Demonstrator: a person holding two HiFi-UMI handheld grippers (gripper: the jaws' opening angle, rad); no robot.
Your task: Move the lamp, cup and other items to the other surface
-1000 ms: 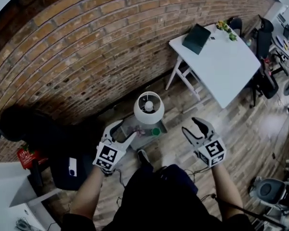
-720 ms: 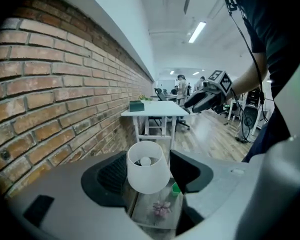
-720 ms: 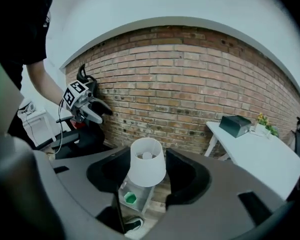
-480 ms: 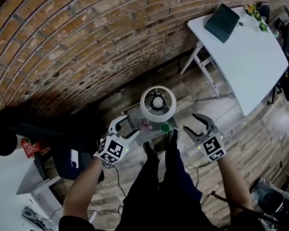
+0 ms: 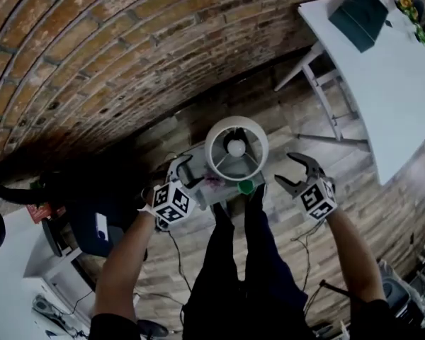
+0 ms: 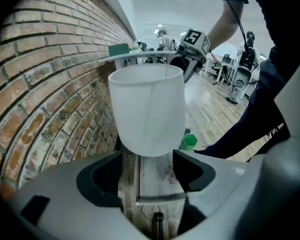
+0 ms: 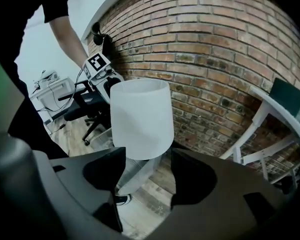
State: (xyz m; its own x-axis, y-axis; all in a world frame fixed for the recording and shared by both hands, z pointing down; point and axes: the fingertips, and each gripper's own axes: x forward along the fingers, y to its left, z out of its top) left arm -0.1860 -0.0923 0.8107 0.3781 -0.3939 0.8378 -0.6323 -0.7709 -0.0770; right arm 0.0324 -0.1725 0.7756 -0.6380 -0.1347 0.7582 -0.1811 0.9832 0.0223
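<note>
Holding my left gripper [image 5: 186, 174] at eight o'clock from the table lamp with the white cylindrical shade [image 5: 236, 147], I have its jaws spread. They have just been opening wider, and nothing sits between them. Through the gap its own camera shows the near edge of the small low table with the pale wood-grain top [image 6: 152, 176]. The lamp stands upright on that top, its shade rising above the jaws in both gripper views. A pinkish patch [image 5: 214, 183] lies on the top beside the lamp's foot; I cannot tell what it is. The small green plastic cup [image 5: 246, 187] stands at the lamp's five o'clock, near the table edge closest to me. My right gripper [image 5: 287, 170] hangs at the lamp's four o'clock, off the table's side, its jaws likewise just opened further and empty. The long white table [image 5: 404, 83] lies well apart at two o'clock, by the red brick wall [image 5: 92, 48].
</note>
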